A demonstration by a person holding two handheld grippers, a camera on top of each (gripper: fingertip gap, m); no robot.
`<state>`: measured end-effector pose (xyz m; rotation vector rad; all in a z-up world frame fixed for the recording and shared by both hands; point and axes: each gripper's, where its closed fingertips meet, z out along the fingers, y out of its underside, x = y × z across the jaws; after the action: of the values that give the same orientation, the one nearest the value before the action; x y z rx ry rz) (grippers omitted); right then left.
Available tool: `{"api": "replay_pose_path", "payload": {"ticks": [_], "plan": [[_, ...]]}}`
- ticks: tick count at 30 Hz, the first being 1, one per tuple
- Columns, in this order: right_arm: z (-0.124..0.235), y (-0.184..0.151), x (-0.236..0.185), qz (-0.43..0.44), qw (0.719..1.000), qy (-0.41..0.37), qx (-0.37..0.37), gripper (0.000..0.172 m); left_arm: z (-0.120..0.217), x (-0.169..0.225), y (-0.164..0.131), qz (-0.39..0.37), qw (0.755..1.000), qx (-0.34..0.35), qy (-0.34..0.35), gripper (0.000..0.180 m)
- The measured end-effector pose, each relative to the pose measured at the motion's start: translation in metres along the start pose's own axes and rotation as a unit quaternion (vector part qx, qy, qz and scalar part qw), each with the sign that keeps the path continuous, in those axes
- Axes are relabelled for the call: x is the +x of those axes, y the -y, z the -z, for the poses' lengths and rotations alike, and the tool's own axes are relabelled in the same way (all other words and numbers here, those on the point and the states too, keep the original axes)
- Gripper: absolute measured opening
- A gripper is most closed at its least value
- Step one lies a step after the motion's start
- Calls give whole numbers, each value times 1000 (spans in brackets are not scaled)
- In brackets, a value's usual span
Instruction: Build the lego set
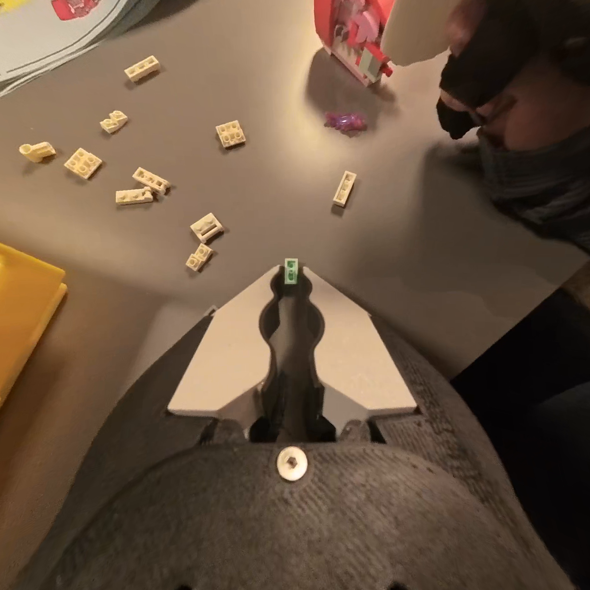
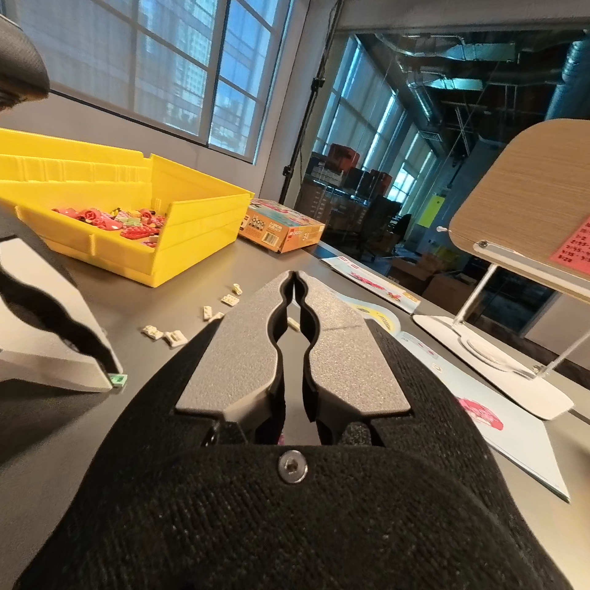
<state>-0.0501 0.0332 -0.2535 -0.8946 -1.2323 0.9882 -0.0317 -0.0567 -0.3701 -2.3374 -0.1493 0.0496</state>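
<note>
Left gripper (image 1: 291, 271) pinches a small green brick (image 1: 291, 270) above the table (image 1: 399, 255) near scattered cream bricks (image 1: 206, 226); right gripper (image 2: 294, 277) closed, bare.

left wrist view: dim, warm, motion-blurred | right wrist view: bright window (image 2: 178, 64) daylight, sharp | both: fisheye-bent edges

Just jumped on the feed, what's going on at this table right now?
The left gripper has a small green brick pinched at its fingertips, above the grey table. The right gripper is shut with nothing between its fingers, held over the table near open instruction booklets. Cream-coloured bricks lie scattered on the table, and a yellow bin of mostly red pieces stands behind them.
</note>
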Motion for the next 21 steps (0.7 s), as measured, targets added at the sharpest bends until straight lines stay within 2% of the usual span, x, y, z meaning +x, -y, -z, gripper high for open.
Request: {"api": "replay_pose_path", "payload": {"ticks": [2, 5, 8, 14, 17, 21], "plan": [[0, 3, -9, 13, 1000, 22, 7, 0, 3, -8, -1, -11, 1000, 3, 18, 8], [-2, 3, -42, 92, 992, 86, 13, 0, 17, -17, 13, 15, 998, 59, 12, 7], [-4, -11, -83, 181, 970, 164, -13, 14, 35, -26, 25, 62, 993, 101, -16, 7], [3, -19, -120, 320, 925, 204, -2, 20, 55, -26, 17, 91, 992, 52, -66, 7], [6, -21, -134, 364, 906, 218, 7, 25, 59, -21, 15, 81, 993, 32, -74, 7], [9, -20, -142, 400, 890, 216, 22, 20, 59, -11, 14, 68, 993, 15, -91, 7]]}}
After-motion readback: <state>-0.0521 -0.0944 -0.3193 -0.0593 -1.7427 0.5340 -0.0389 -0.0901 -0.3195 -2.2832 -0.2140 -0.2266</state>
